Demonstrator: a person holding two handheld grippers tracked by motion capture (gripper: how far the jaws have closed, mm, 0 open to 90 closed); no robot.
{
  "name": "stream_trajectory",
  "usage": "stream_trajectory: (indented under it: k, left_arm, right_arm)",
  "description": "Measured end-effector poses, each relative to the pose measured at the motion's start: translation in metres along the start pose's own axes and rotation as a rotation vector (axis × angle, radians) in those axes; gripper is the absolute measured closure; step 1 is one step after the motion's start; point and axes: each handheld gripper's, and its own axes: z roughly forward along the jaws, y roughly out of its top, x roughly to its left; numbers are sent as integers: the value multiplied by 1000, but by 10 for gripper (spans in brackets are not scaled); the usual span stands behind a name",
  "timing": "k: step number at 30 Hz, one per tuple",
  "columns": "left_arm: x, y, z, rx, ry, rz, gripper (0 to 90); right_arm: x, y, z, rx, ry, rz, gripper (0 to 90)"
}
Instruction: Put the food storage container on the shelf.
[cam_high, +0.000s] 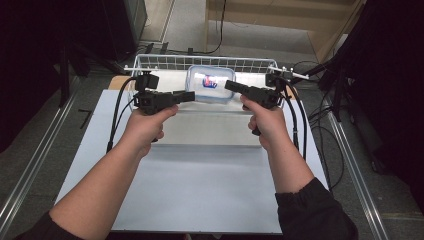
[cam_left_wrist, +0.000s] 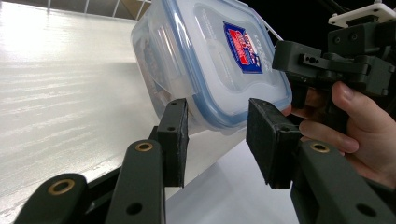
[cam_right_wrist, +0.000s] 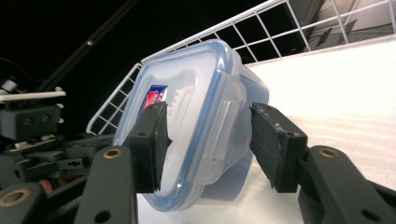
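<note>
A clear plastic food container (cam_high: 211, 83) with a blue-sealed snap lid and a red-and-blue label (cam_left_wrist: 243, 47) sits on the white tray surface (cam_high: 200, 125) at the far middle of the table, just in front of the white wire basket rail (cam_high: 200, 62). Left gripper (cam_high: 189, 95) comes at it from the left, right gripper (cam_high: 231, 85) from the right, both held level at the container's sides. In the left gripper view the jaws stand part open around the near corner of the box; one pad looks right at the wall, the other has a visible gap, so no real clamp. In the right gripper view the right gripper (cam_right_wrist: 208, 144) straddles the side latch flap (cam_right_wrist: 224, 135), left pad close to the lid face, right pad apart from it; also part open, holding nothing firmly. The container looks to rest on its base, lid on and apparently latched. Judgement: the box is placed and both claws look loose on it. If the lid is to be opened, the flaps are untouched so far.
</note>
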Motion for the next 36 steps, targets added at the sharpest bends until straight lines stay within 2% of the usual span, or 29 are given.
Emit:
stream_trajectory:
  k: [3, 10, 13, 16, 17, 18, 19, 20, 21, 22, 23, 24, 25, 28, 29, 30, 32, 33, 36]
  left_arm:
    - [-1, 0, 0, -5, 21, 11, 566]
    - [-2, 0, -3, -14, 26, 18, 533]
    - [-5, 0, -8, -36, 39, 26, 495]
    - [-6, -1, -13, -49, 33, 29, 437]
    - [-10, -4, -19, -57, 52, 73, 422]
    - [-10, -4, -19, -57, 52, 73, 408]
    - [-16, -10, -23, -58, 78, 126, 393]
    - [-16, -10, -23, -58, 78, 126, 382]
    - [-20, -17, -27, -58, 102, 168, 370]
    - [-20, -17, -27, -58, 102, 168, 356]
    - [-25, -25, -30, -55, 125, 220, 344]
    - [-25, -25, -30, -55, 125, 220, 336]
    - [-28, -35, -33, -50, 140, 265, 326]
    - [-29, -50, -36, -45, 165, 315, 292]
    - [-29, -50, -36, -45, 165, 315, 282]
    - [-28, -62, -38, -38, 171, 340, 274]
    - [-28, -68, -38, -35, 170, 340, 270]
    - [-26, -80, -40, -19, 187, 364, 239]
    - [-25, -99, -45, -18, 213, 396, 202]
  right_arm:
    - [0, 0, 1, -4, -13, -7, 472]
    - [2, -1, 2, -1, -29, -28, 469]
    - [5, -1, 0, -19, -47, -51, 431]
    - [8, -1, -3, -23, -56, -72, 397]
    - [15, -3, -8, -20, -71, -124, 363]
    - [15, -3, -8, -20, -71, -124, 363]
    - [23, -7, -15, -14, -106, -205, 318]
    - [27, -10, -18, -13, -125, -245, 300]
    - [31, -13, -21, -15, -135, -272, 286]
    - [31, -13, -21, -15, -135, -272, 286]
    - [36, -19, -27, -14, -139, -306, 264]
    - [36, -19, -27, -14, -139, -306, 264]
    - [39, -25, -33, -30, -141, -328, 227]
    - [41, -35, -39, -37, -157, -352, 174]
    - [41, -35, -39, -37, -157, -352, 174]
    - [41, -44, -44, -54, -180, -380, 140]
    - [41, -49, -46, -61, -195, -393, 141]
    - [39, -59, -50, -60, -212, -412, 126]
    - [36, -76, -57, -71, -260, -463, 98]
